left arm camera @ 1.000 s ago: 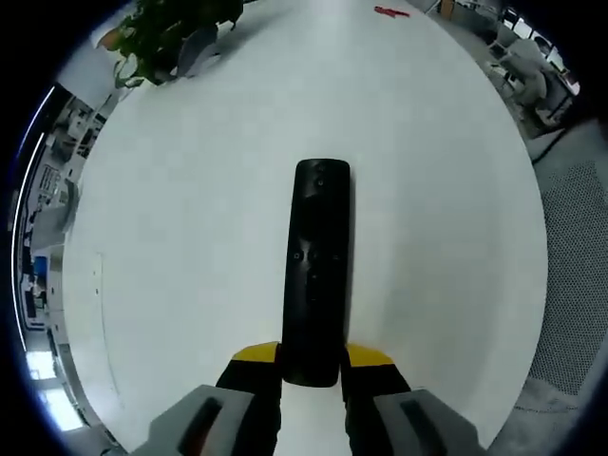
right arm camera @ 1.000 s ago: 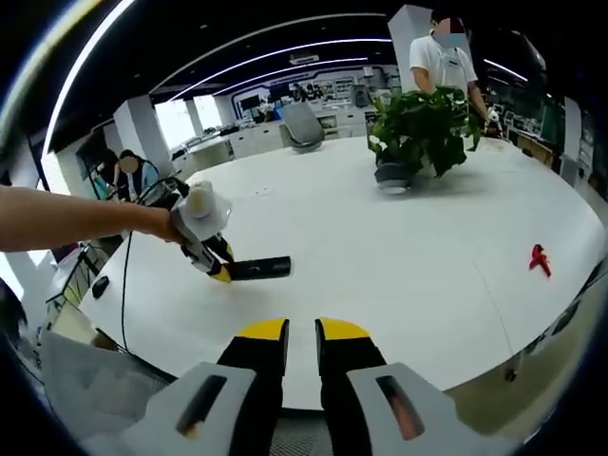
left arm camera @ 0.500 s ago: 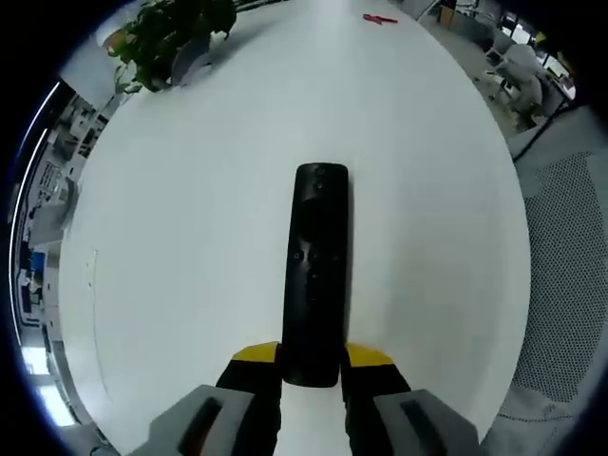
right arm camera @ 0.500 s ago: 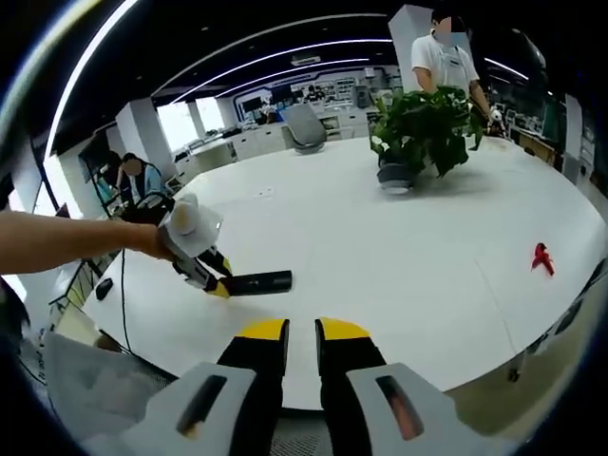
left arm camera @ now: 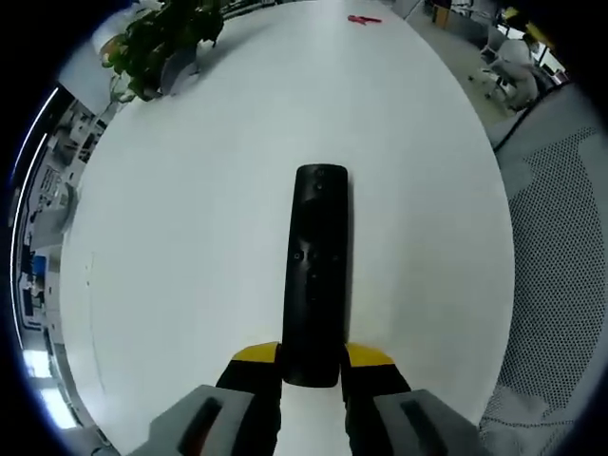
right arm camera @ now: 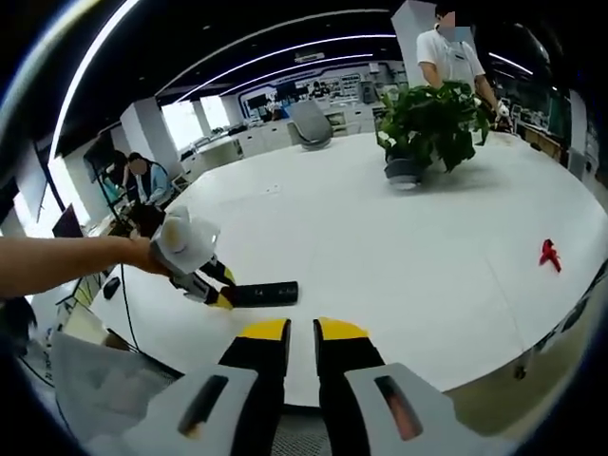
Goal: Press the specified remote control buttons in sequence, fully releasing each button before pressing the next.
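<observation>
The left gripper (left arm camera: 312, 366) was clamped on the black remote control (left arm camera: 316, 271) over the white table (left arm camera: 190, 218). The right gripper (right arm camera: 302, 332) had its jaws nearly together, holding nothing.

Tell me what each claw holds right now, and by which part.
The left claw grips the long black plastic remote control by its near end. The right claw holds nothing, its jaws nearly together.

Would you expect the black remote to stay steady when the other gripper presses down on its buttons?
Probably mostly. The remote looks stiff and is clamped at one end by the left gripper, the rest cantilevered over the white table. A press near the far end may lever it downward.
</observation>
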`<action>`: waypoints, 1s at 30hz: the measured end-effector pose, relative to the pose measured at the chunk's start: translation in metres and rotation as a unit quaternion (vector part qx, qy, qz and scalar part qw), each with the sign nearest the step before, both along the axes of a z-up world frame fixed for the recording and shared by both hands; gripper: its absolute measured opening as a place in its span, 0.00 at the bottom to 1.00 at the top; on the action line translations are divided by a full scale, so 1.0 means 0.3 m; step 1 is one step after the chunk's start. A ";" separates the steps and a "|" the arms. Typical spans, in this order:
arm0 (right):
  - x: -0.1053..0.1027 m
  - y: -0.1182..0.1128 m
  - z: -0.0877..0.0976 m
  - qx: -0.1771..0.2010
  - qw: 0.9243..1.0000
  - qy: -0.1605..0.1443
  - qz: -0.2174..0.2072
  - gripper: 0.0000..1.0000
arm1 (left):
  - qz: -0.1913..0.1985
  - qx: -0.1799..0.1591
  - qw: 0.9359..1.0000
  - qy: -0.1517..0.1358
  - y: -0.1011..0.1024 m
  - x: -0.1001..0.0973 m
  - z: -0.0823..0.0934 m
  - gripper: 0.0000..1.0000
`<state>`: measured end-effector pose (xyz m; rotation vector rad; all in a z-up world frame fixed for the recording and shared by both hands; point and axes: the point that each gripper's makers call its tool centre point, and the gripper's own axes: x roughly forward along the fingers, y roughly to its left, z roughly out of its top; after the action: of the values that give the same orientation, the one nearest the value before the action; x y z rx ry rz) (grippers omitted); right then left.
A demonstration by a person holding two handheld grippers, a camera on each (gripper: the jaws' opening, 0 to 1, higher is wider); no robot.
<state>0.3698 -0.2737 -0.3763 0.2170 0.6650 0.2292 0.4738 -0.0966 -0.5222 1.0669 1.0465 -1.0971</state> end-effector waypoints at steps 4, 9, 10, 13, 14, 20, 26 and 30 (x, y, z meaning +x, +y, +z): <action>-0.004 0.017 -0.002 0.007 1.000 0.005 0.010 0.09 | -0.003 -0.001 1.000 0.002 0.001 -0.025 0.001 0.23; -0.016 0.058 -0.007 0.012 0.999 0.016 0.041 0.06 | 0.007 -0.010 1.000 0.007 0.003 -0.054 0.001 0.23; -0.018 0.063 -0.008 0.010 0.999 0.016 0.046 0.06 | 0.009 -0.012 1.000 0.007 0.004 -0.058 0.001 0.23; -0.024 0.078 -0.008 0.013 0.998 0.020 0.062 0.06 | 0.014 -0.017 1.000 0.010 0.003 -0.082 0.001 0.23; -0.025 0.082 -0.008 0.015 0.998 0.021 0.065 0.06 | 0.014 -0.018 1.000 0.010 0.003 -0.089 0.001 0.23; -0.029 0.111 0.001 0.000 0.995 0.025 0.101 0.00 | 0.020 -0.027 0.999 0.009 0.004 -0.131 0.002 0.23; -0.013 0.160 0.020 0.058 0.987 0.064 0.135 0.00 | 0.037 -0.053 0.998 0.022 0.006 -0.181 0.003 0.23; 0.037 0.182 0.067 0.058 0.986 0.057 0.143 0.00 | 0.048 -0.075 0.996 0.019 0.011 -0.197 0.005 0.23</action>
<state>0.3809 -0.2191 -0.3561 0.2470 0.7972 0.5339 0.4147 -0.0933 -0.5208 0.8706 1.0195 -1.1033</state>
